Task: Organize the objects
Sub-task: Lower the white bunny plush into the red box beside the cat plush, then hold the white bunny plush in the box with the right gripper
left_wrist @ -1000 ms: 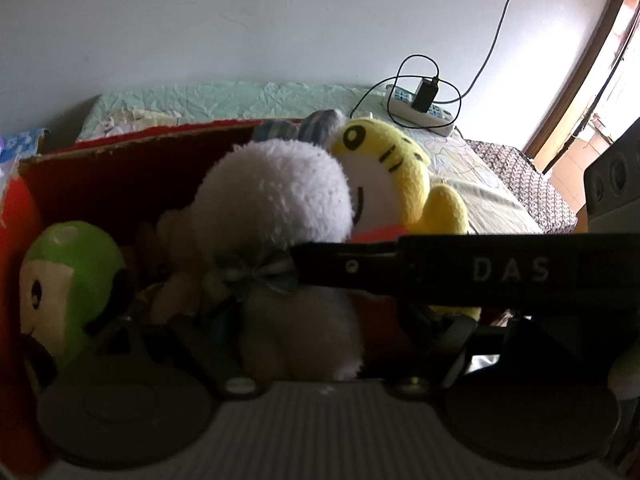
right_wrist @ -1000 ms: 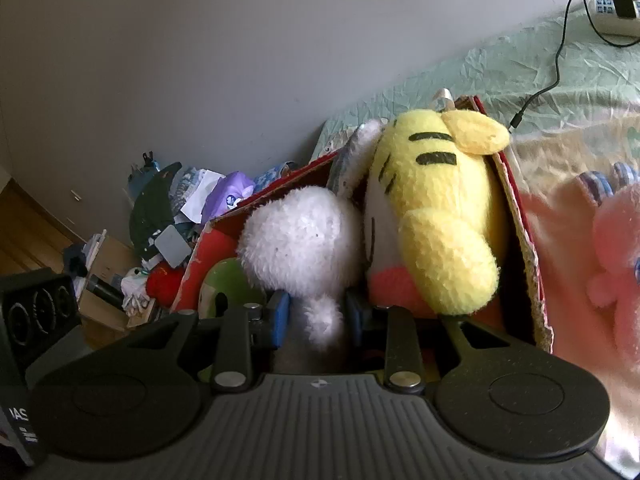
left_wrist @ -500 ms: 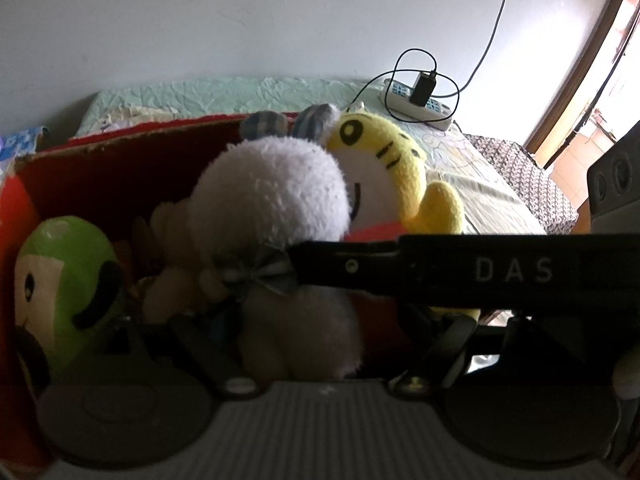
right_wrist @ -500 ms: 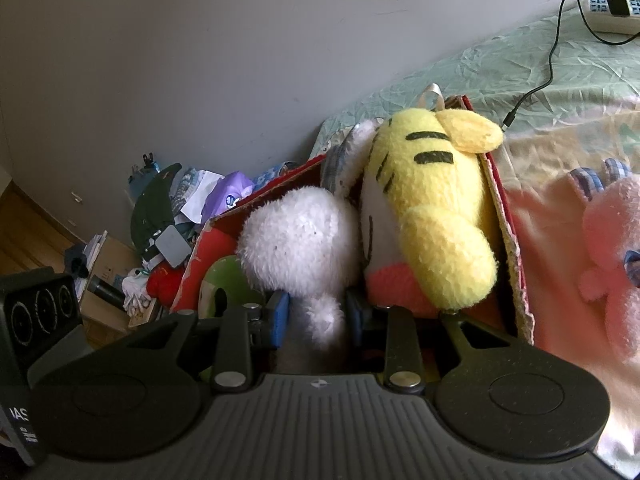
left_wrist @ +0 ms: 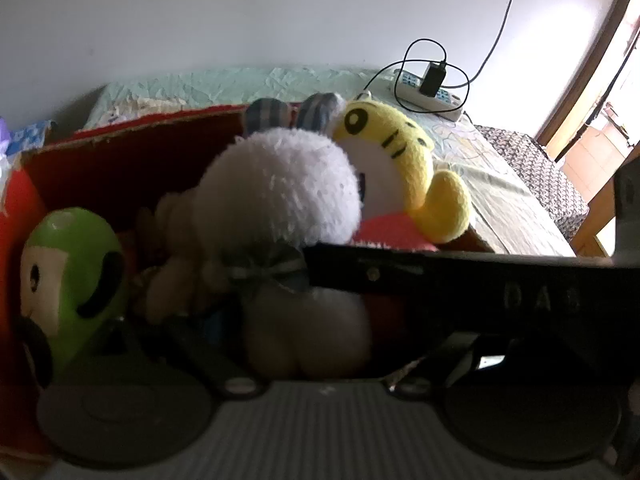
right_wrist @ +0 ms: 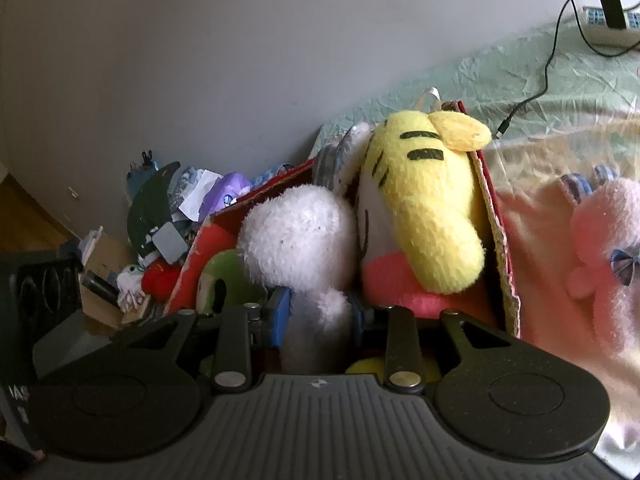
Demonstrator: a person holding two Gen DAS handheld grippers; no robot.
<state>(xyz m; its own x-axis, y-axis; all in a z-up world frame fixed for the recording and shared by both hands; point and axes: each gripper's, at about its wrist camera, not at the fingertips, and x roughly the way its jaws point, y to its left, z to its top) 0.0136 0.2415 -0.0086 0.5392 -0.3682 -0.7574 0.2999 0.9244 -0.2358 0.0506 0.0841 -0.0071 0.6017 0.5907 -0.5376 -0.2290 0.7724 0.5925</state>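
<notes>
A red cardboard box on the bed holds a green plush, a white fluffy plush with a bow, and a yellow tiger plush. My right gripper has its blue pads against the white plush's lower body, and its jaws are starting to ease apart. Its black body crosses the left wrist view. My left gripper sits low over the box. Its jaws are opening, with the white plush's body between the dark fingers and a gap on each side.
A pink plush lies on the peach blanket right of the box. A power strip with a charger and cable rests on the green sheet by the wall. A clutter pile stands left of the box.
My left gripper's jaws have spread wider around the white plush. The right gripper stays on the plush and has barely moved. The toys in the box keep their places.
</notes>
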